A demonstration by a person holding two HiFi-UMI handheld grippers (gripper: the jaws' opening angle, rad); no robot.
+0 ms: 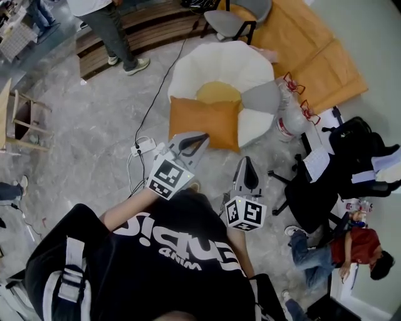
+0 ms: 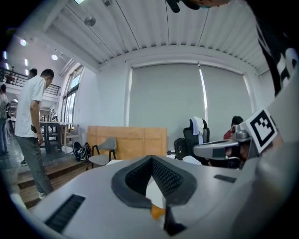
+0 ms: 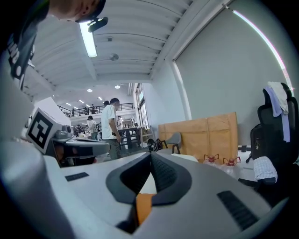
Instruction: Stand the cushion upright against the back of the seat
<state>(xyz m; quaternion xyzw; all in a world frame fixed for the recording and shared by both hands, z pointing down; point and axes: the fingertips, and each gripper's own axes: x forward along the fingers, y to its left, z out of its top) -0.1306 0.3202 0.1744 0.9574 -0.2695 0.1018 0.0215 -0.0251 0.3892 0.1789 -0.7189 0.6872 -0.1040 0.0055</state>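
Two grey plastic grippers face one white, petal-shaped seat [image 1: 188, 69]. The left gripper [image 1: 199, 139] has its jaws clenched on nothing. One square orange fabric cushion [image 1: 205, 120] lies slumped at the seat's front edge. The right gripper [image 1: 246, 162] is likewise clenched and empty. The white lettering on the black shirt [image 1: 175, 244] is unreadable.

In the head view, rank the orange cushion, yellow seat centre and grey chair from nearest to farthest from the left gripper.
From the left gripper:
1. Nearest: orange cushion, just ahead of it.
2. Next: yellow seat centre, behind the cushion.
3. Farthest: grey chair, at the picture's top.
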